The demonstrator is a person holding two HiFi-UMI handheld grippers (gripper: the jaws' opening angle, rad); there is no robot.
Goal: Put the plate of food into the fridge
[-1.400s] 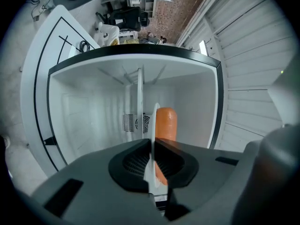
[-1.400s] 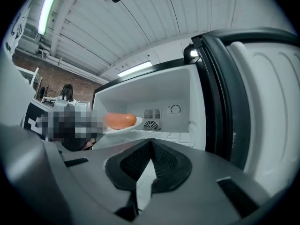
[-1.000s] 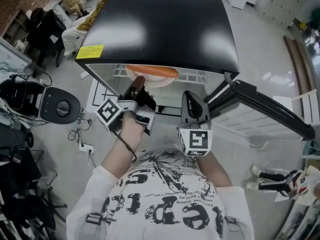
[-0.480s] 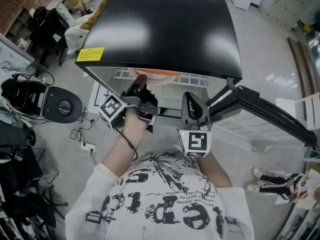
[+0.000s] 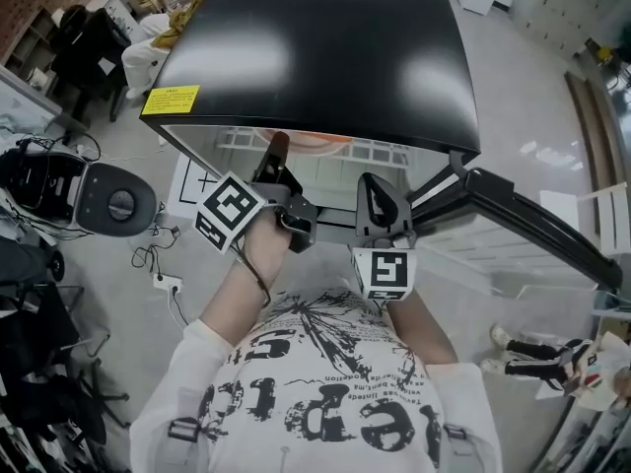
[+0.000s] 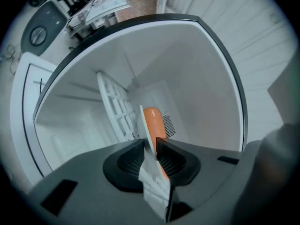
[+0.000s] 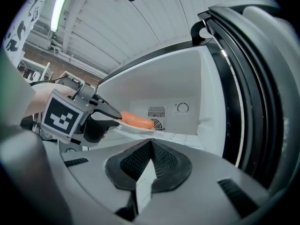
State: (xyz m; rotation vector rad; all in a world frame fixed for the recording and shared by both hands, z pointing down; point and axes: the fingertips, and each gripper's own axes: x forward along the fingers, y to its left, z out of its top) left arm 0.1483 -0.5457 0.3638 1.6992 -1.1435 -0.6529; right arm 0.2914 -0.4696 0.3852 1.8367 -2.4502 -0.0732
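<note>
Grey floor (image 5: 513, 116) surrounds a black-topped fridge (image 5: 325, 57) whose door (image 5: 532, 220) stands open. Nearest, just outside the fridge opening, the right gripper (image 7: 151, 144) has its fingers closed together on nothing. At the fridge mouth, the left gripper (image 6: 150, 144) has narrow fingers that are opening, with the plate (image 7: 135, 127) rim between them. The plate sits level inside the fridge, over the white wire shelf (image 6: 115, 107). An orange sausage (image 6: 152, 121) lies on it, long axis across the fridge's width. A vent (image 7: 156, 112) marks the fridge's back wall.
</note>
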